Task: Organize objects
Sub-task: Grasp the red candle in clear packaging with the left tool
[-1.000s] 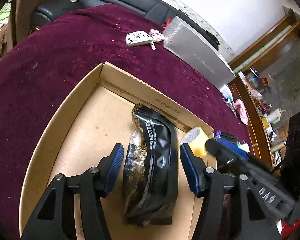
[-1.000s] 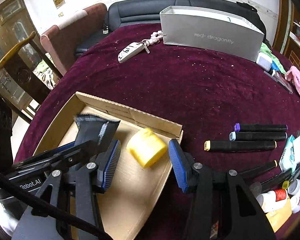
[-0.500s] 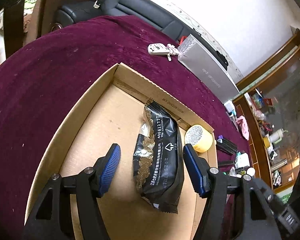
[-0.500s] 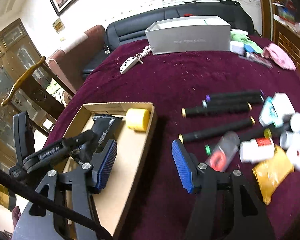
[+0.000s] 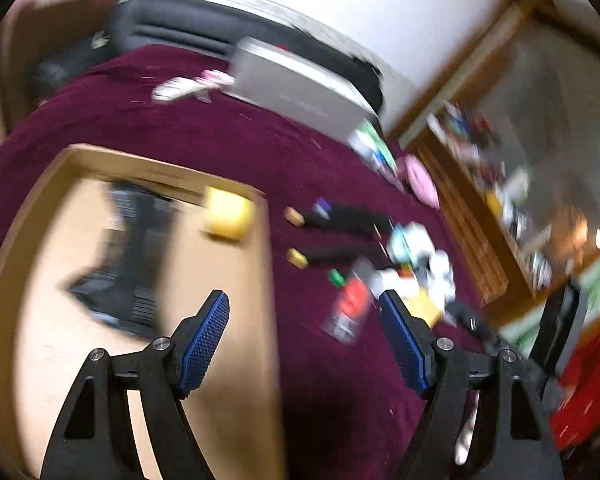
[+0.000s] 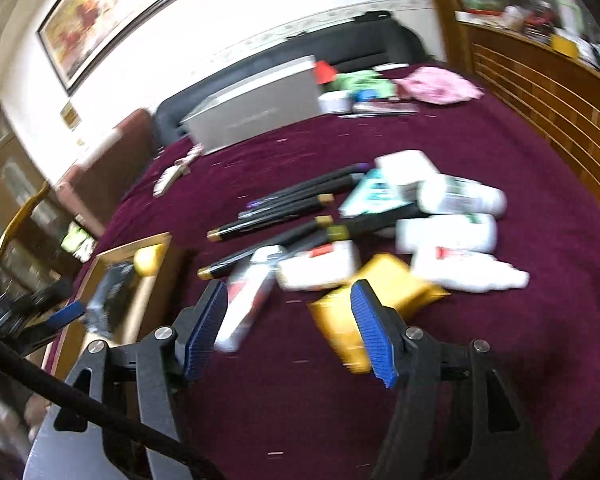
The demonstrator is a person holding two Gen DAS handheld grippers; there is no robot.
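Both views are blurred. A shallow cardboard box (image 5: 16, 216) lies on the maroon tablecloth (image 5: 204, 140) and holds a black snack packet (image 5: 132, 256) and a yellow tape roll (image 5: 228, 214). My left gripper (image 5: 304, 312) hangs over the box's right wall, its jaws opening, nothing between them. To the right lies a pile of black markers (image 6: 284, 208), white bottles (image 6: 460, 200), a yellow packet (image 6: 380, 296) and a red-and-white tube (image 6: 244, 300). My right gripper (image 6: 288, 300) hovers above the near edge of that pile, jaws opening and empty. The box (image 6: 140, 292) shows at its left.
A grey paper bag (image 6: 260, 108) stands at the table's far side, with a white key fob (image 5: 176, 88) beside it. Pink cloth (image 6: 440, 84) and small items lie at the far right. A wooden cabinet (image 6: 540, 92) borders the table on the right, a black sofa (image 5: 204, 24) behind.
Both grippers have swung right, away from the box toward the pile, and both stand wider. The black packet and the yellow roll stay in the box, no longer between the fingers.
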